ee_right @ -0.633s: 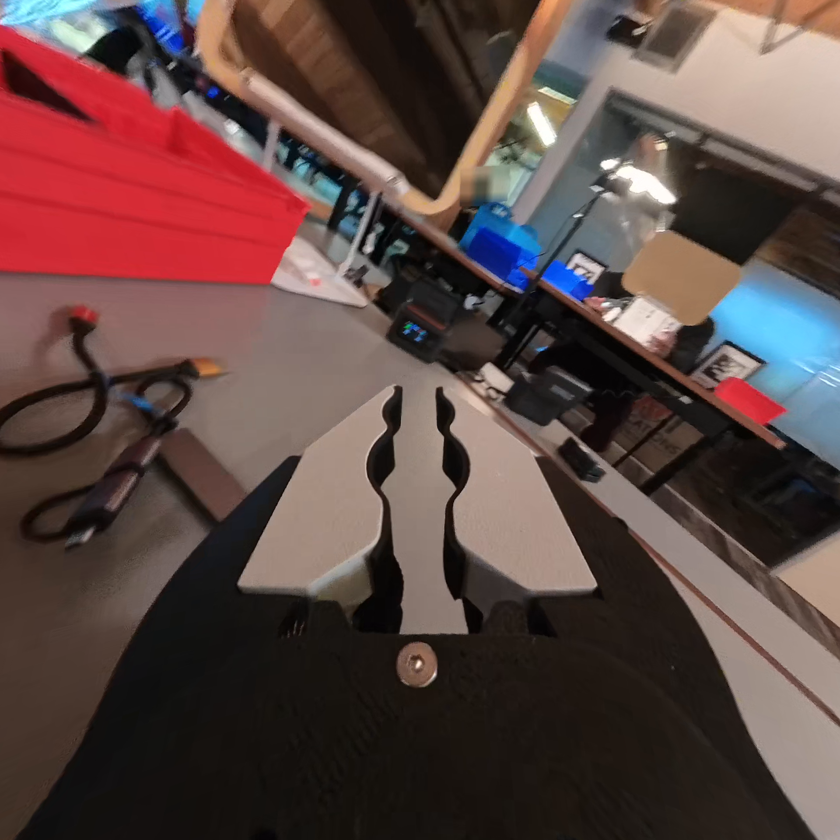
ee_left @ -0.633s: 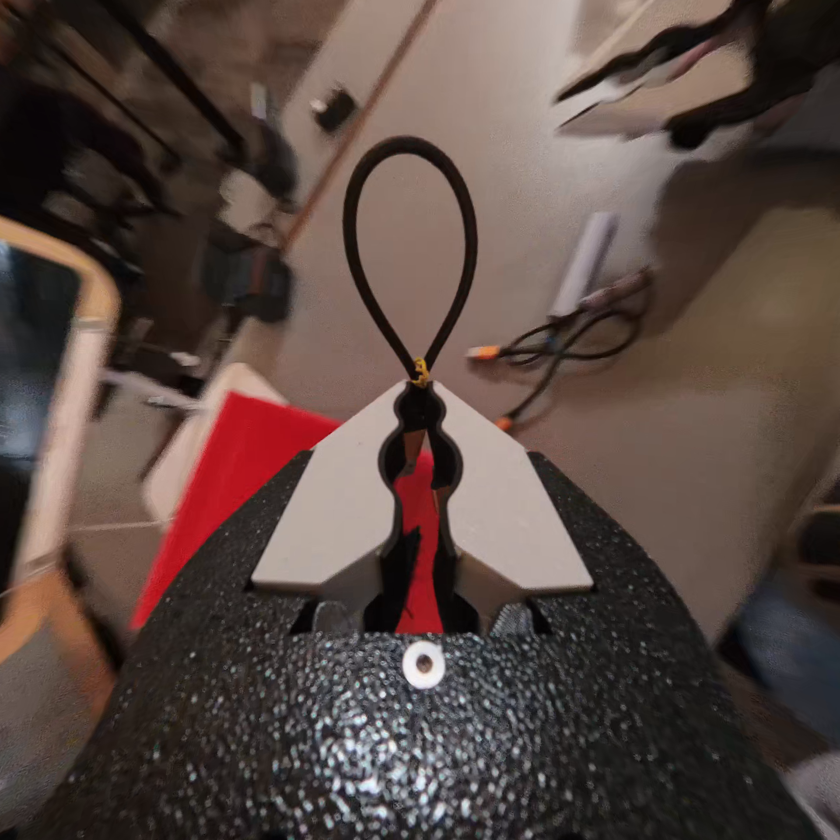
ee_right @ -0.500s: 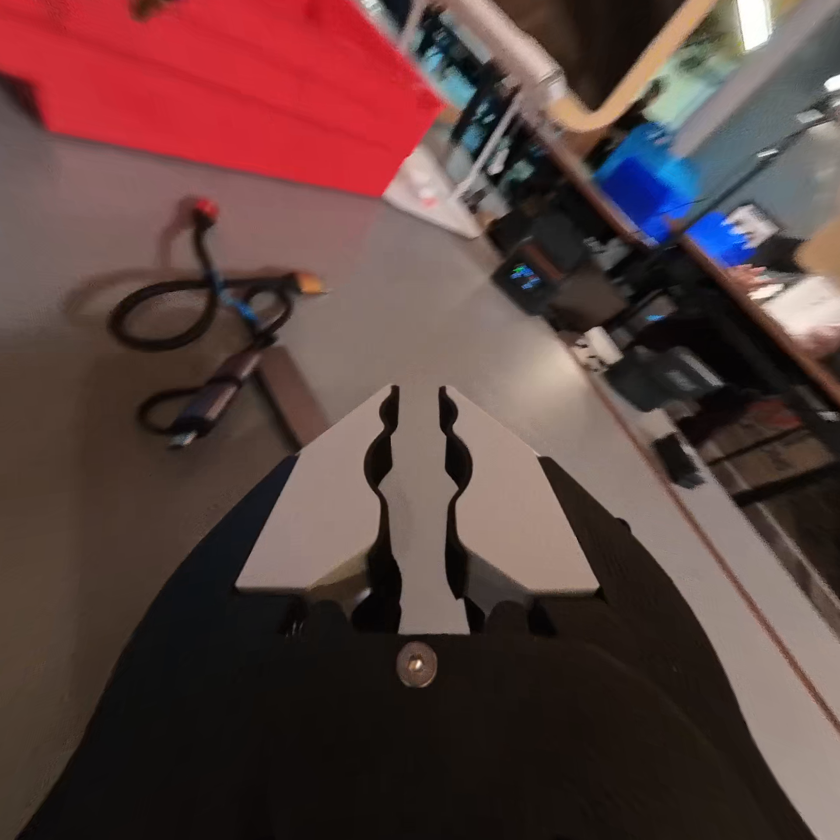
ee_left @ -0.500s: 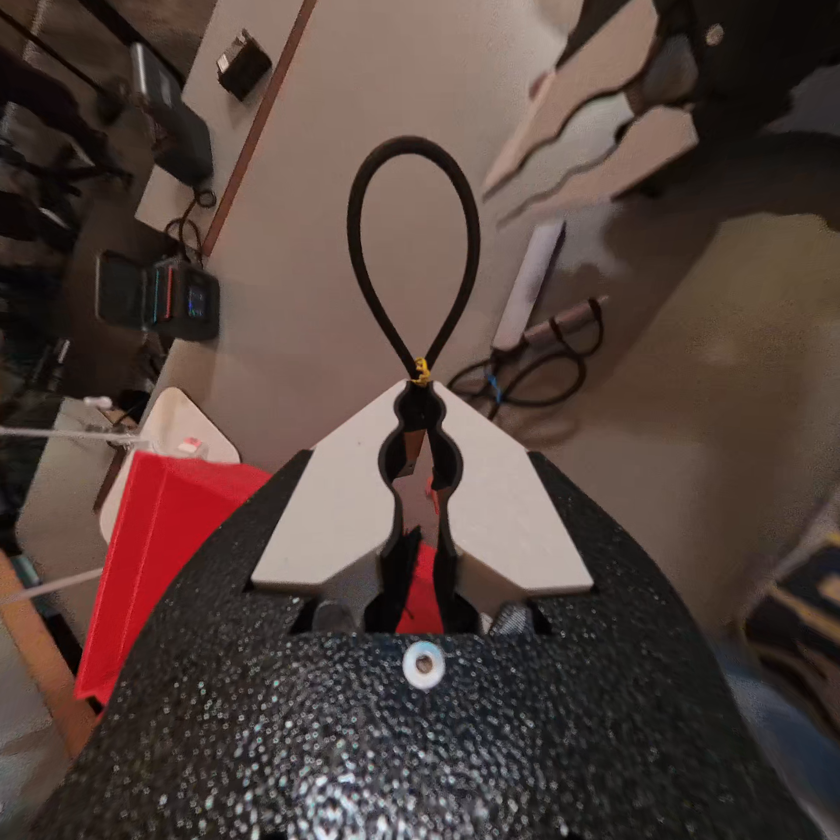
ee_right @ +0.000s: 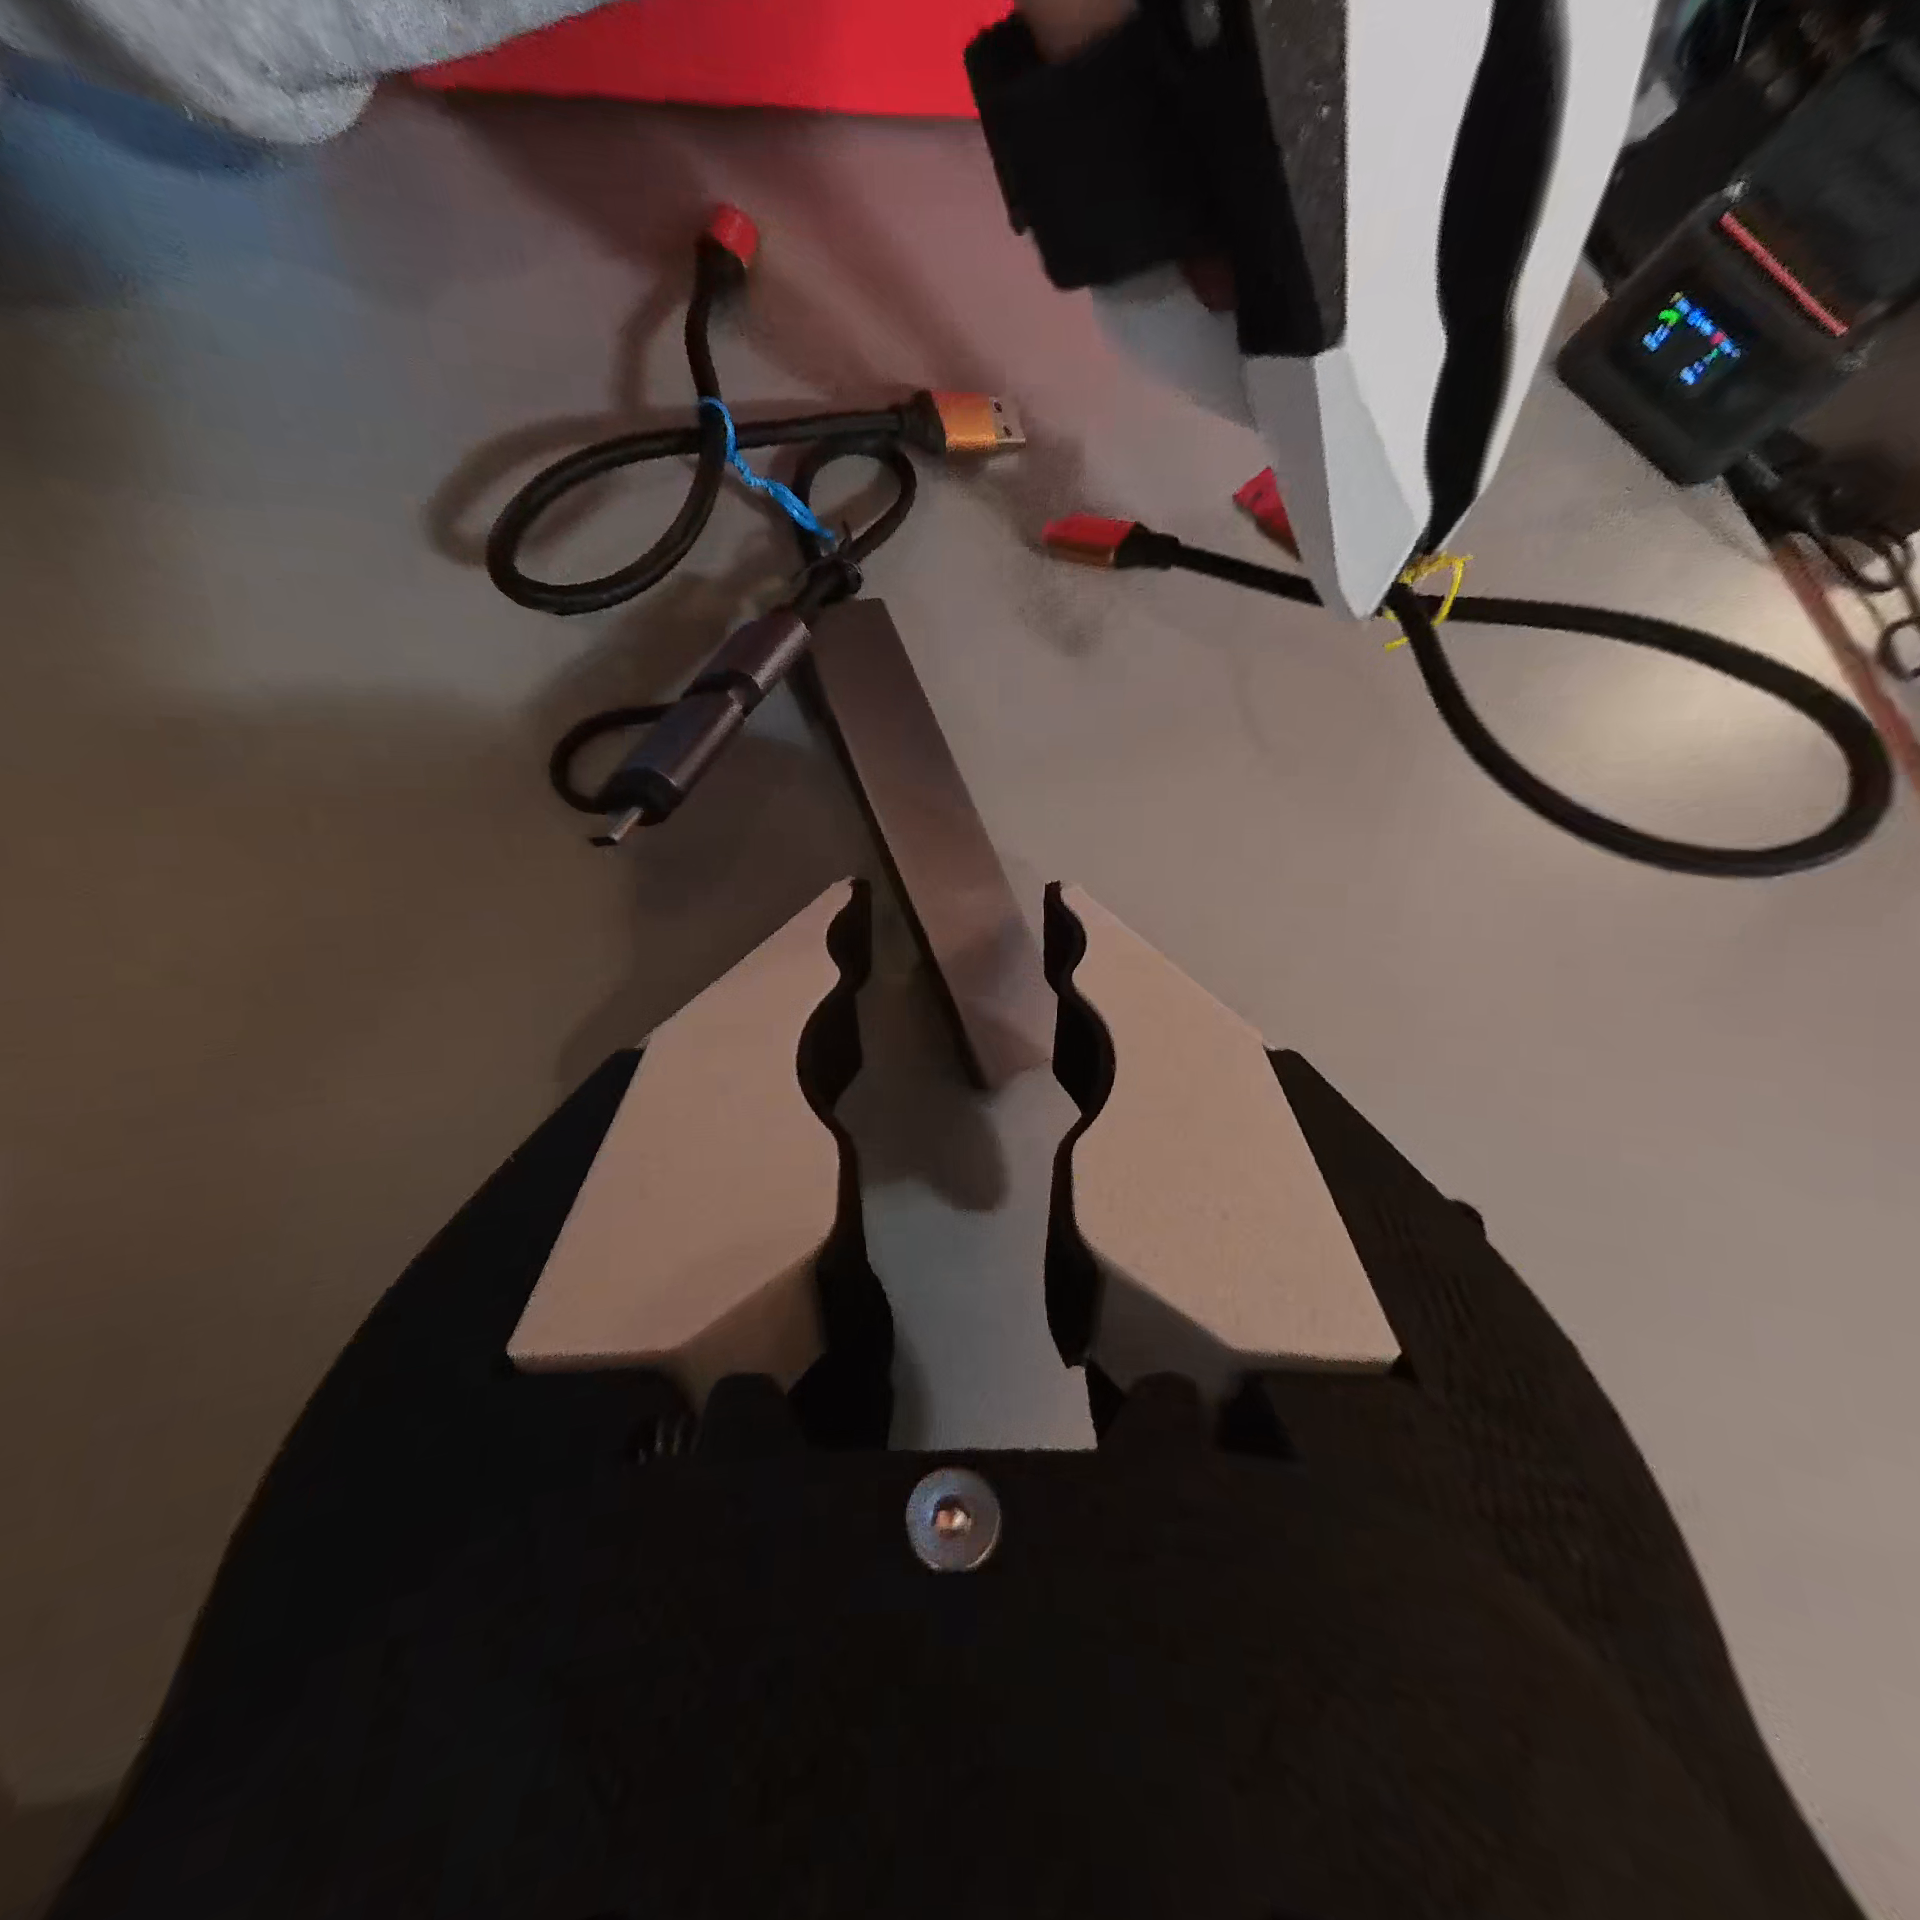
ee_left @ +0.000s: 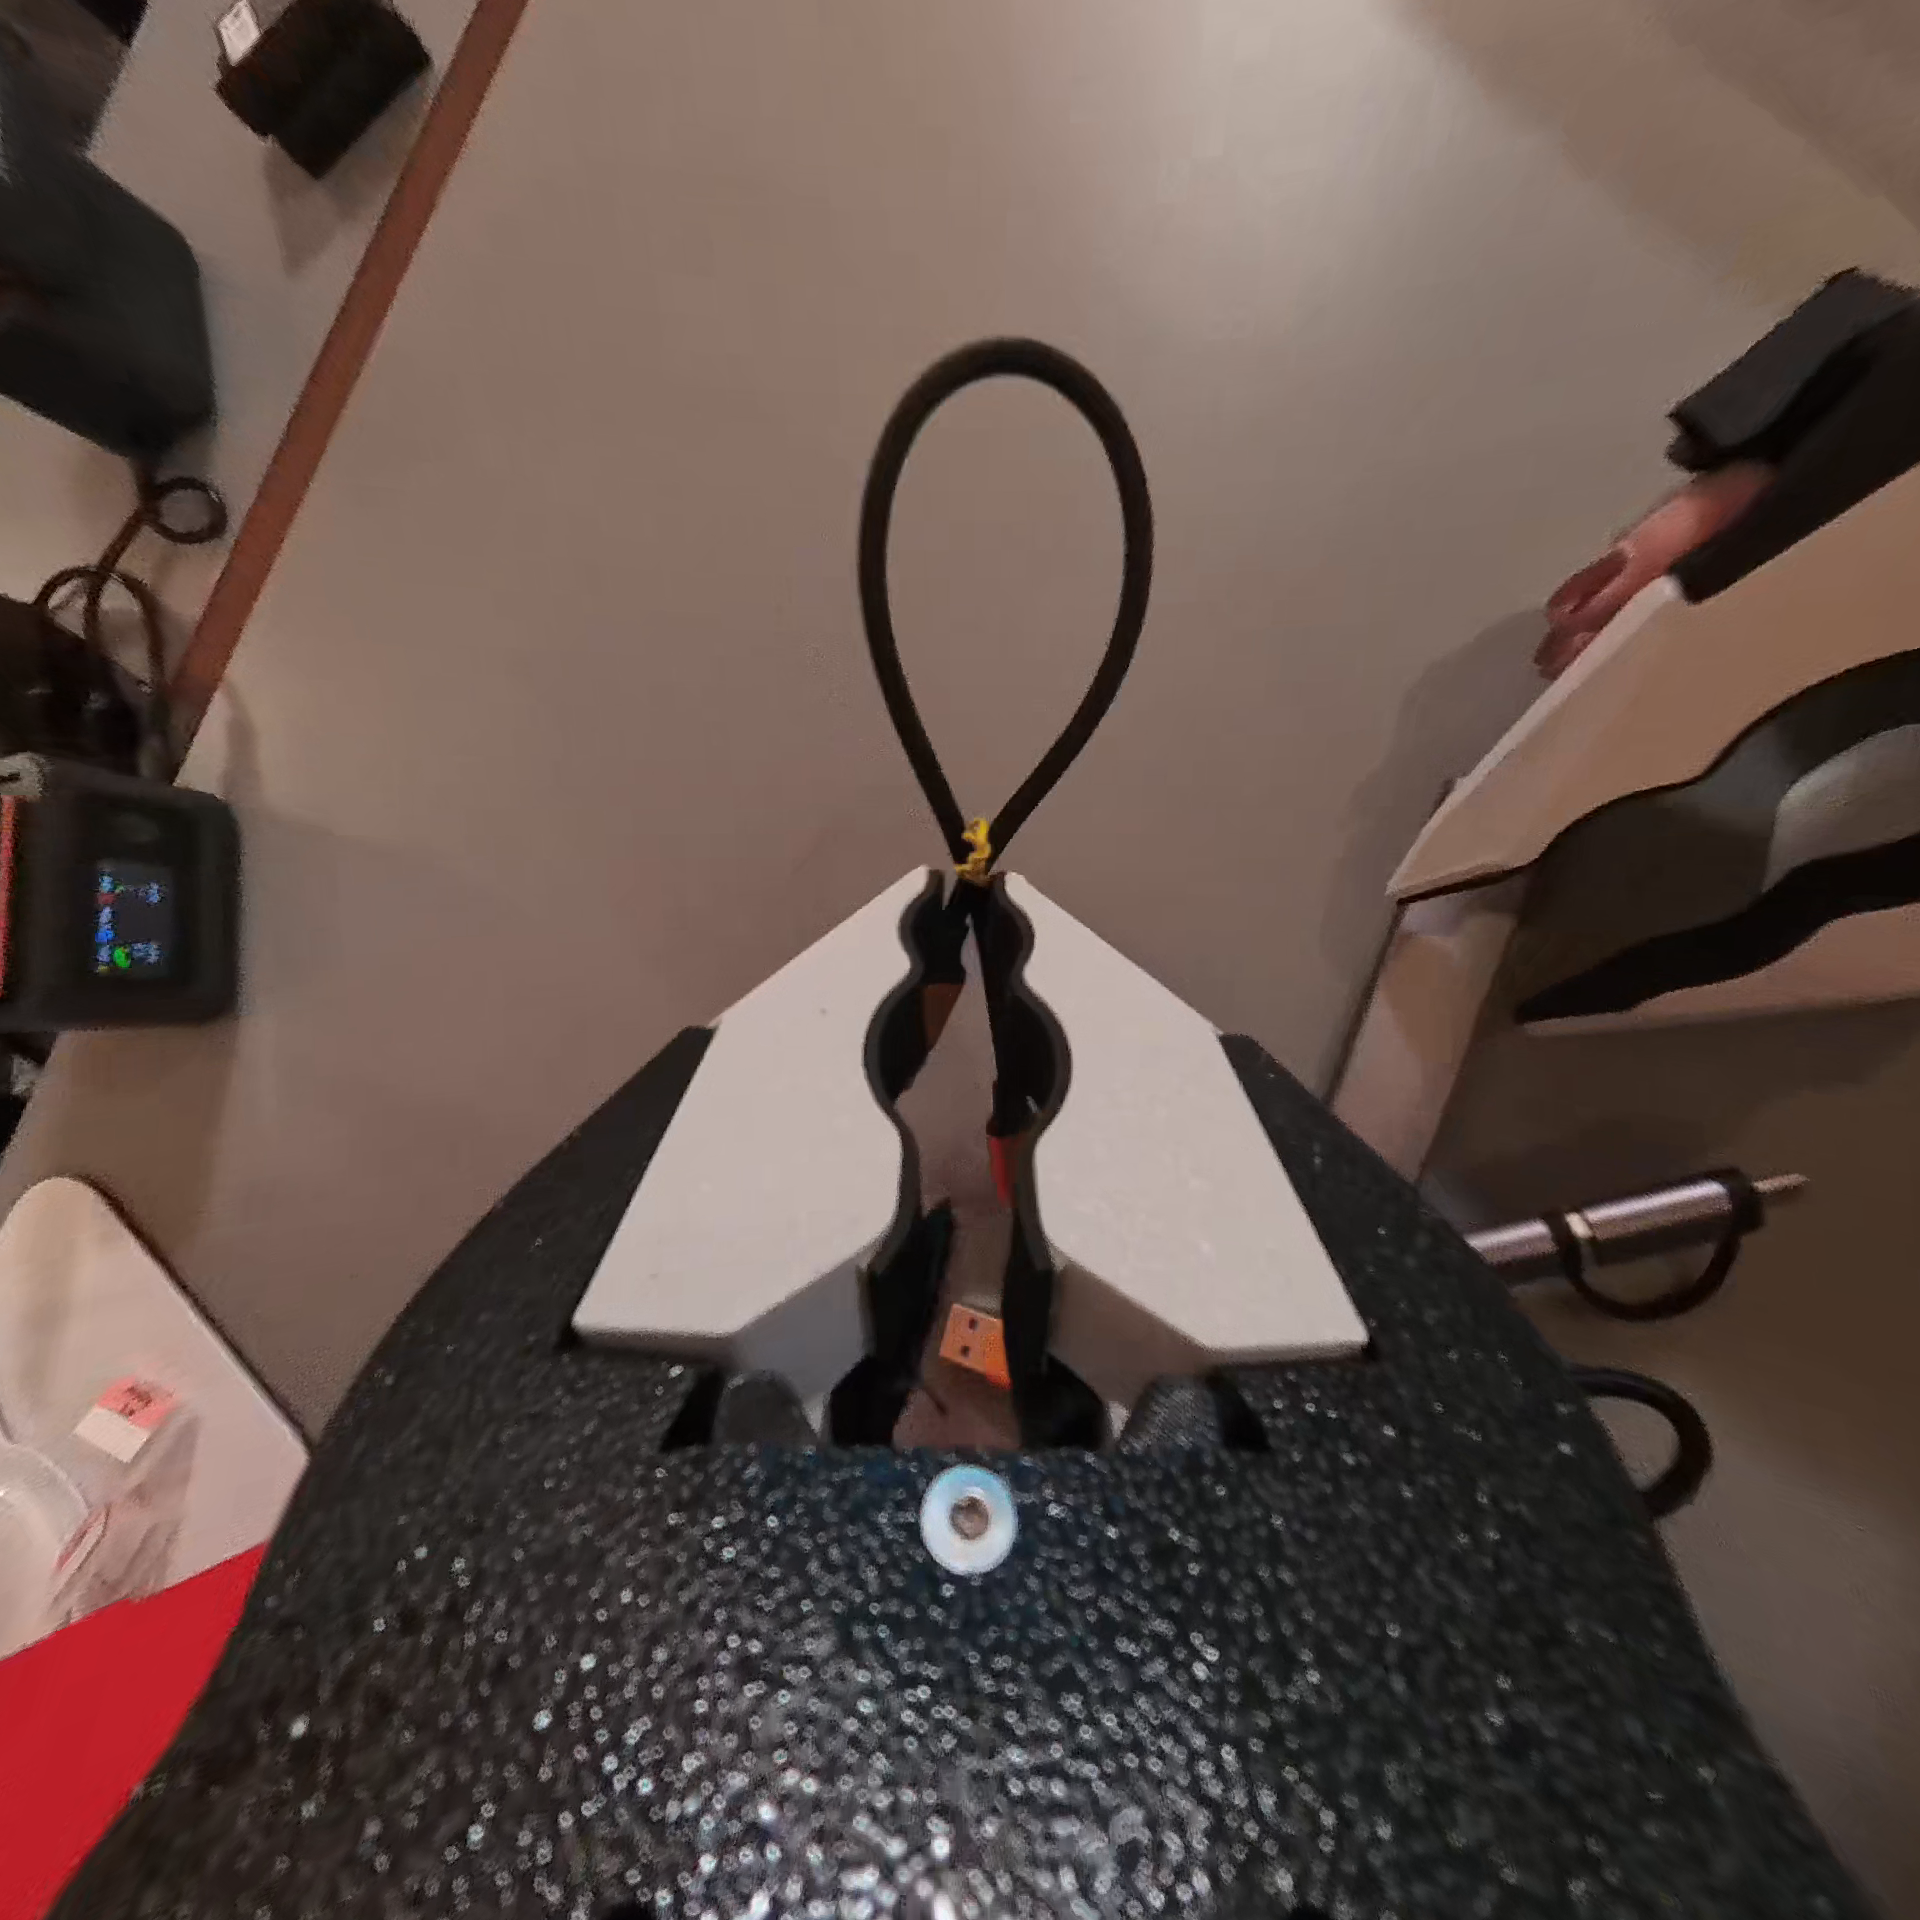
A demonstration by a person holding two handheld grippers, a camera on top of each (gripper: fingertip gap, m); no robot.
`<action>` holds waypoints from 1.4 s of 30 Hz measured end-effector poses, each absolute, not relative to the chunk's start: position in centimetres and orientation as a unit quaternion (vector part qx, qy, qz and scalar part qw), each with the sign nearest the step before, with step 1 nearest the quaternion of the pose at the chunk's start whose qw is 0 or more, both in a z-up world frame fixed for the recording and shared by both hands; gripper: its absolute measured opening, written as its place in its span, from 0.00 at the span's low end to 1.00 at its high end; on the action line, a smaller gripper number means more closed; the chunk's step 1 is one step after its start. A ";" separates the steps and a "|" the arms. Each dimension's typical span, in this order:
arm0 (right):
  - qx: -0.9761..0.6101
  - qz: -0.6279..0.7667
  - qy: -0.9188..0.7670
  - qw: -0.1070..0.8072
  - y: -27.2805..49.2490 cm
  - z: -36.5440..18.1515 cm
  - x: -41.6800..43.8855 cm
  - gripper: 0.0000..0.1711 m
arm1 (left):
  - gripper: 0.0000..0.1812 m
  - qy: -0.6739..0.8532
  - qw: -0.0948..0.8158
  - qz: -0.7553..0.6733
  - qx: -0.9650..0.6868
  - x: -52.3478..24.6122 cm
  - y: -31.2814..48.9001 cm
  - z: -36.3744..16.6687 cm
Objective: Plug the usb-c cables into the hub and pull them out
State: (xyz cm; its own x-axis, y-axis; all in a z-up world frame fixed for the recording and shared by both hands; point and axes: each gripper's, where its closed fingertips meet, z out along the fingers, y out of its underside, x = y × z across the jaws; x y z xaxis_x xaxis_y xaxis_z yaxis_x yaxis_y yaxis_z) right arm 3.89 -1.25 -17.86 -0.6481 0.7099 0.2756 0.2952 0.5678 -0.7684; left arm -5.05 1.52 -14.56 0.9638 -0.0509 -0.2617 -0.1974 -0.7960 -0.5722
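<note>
Hub (ee_right: pixel 914 821): slim grey bar lying flat on the beige table (ee_right: pixel 1455 1091), its near end reaching in between the fingers of the right gripper (ee_right: pixel 951 899). Those fingers stand apart on either side of the bar and do not look to press it; my reading is that the right gripper is placed to pin the hub so it cannot slide when a plug is pushed in.

Hub's own short lead (ee_right: pixel 691 717), dark grey with a small plug, curls just beside the far left of the bar.

Yellow-tied cable (ee_left: pixel 1003 582): black braided, pinched at its twist tie (ee_left: pixel 975 847) by the closed tips of the left gripper (ee_left: pixel 975 883). The loop stands out ahead of the fingers; both plug ends trail back under them, an orange plug (ee_left: pixel 977 1345) showing in the gap. Right wrist view shows the same cable (ee_right: pixel 1662 790) with its loop lying on the table and one red plug (ee_right: pixel 1091 540) pointing left, near the hub but apart from it. Gripping at the tie moves the bundle, yet gives poor control of a plug; a regrip nearer the connector is probably needed.

Blue-tied cable (ee_right: pixel 623 520) lies loose at the hub's far end, orange plug (ee_right: pixel 971 421) free. Nothing appears plugged in.

Beyond: red bin (ee_right: pixel 727 52), black meter with lit screen (ee_right: pixel 1704 343).
</note>
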 end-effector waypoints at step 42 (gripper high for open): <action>-0.419 0.575 -0.699 0.072 -1.6 -12.0 6.1 0.00 | 0.43 0.303 0.360 0.269 -0.841 2.7 -4.8 -16.2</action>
